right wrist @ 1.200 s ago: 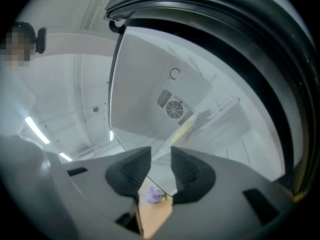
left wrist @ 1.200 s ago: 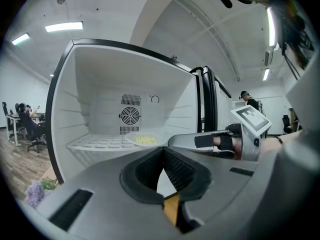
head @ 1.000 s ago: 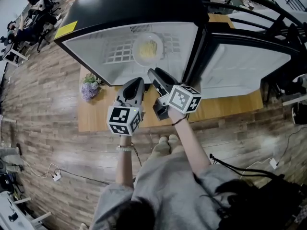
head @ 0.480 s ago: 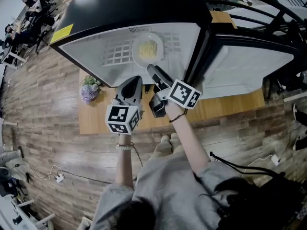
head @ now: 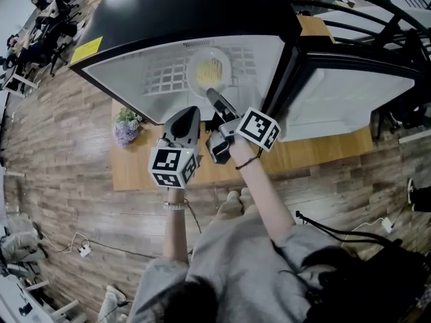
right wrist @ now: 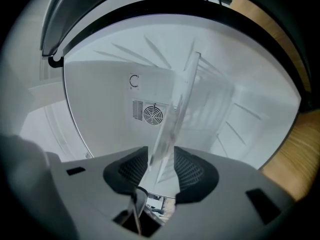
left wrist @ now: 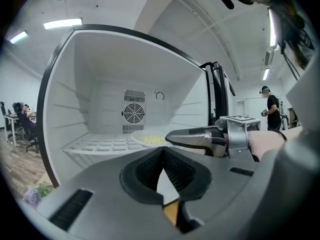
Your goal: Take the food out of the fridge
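fridge [head: 202,5] black, white inside | food [head: 210,67] yellow | flowers [head: 125,127] purple

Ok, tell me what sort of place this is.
Probably a lab or open-plan office, not a home kitchen: the small open fridge stands on a low wooden platform, people sit at desks to the left, and power cables trail across the wood-look floor.

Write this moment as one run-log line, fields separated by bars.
fridge: open | food: on plate inside | right tool: jaws just closing, plate rim between, not gripped | left tool: shut, empty
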Demonstrator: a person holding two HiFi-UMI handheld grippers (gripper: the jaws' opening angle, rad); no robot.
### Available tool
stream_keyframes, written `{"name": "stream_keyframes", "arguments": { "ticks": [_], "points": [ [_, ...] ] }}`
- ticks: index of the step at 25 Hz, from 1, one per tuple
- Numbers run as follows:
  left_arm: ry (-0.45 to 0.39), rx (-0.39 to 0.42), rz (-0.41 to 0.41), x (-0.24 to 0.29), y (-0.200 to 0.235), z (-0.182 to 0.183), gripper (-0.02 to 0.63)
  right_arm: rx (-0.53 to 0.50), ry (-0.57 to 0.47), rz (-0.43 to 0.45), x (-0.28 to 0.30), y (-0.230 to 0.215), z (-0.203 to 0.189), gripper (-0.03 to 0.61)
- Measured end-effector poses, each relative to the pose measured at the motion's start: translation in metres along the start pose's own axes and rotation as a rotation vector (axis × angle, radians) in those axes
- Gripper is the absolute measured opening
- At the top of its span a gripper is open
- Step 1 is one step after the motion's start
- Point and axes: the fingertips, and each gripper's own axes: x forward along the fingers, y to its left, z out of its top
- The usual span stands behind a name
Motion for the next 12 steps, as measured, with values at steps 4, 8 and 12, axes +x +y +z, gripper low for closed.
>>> {"name": "stream_keyframes", "arguments": {
  "ticks": [4,8,12],
  "points": [
    [-0.001,-0.002,0.007,-0.0002,0.0033,0.0005,0.008,0.064,-0.011,0.009,0.0019,-0.0007,0.0006,0.142],
    [-0.002,-0.005,0.012,0.0,0.0064,-0.001,0.008,0.193,-0.03,0.014,0.0039,-0.0041,0.0012,0.097],
    [-0.003,-0.007,0.013,-0.0008,0.0078,-0.0012,0.008,0.263,-0.03,-0.012,0.0048,-0.0065,0.001,0.084]
  ]
}}
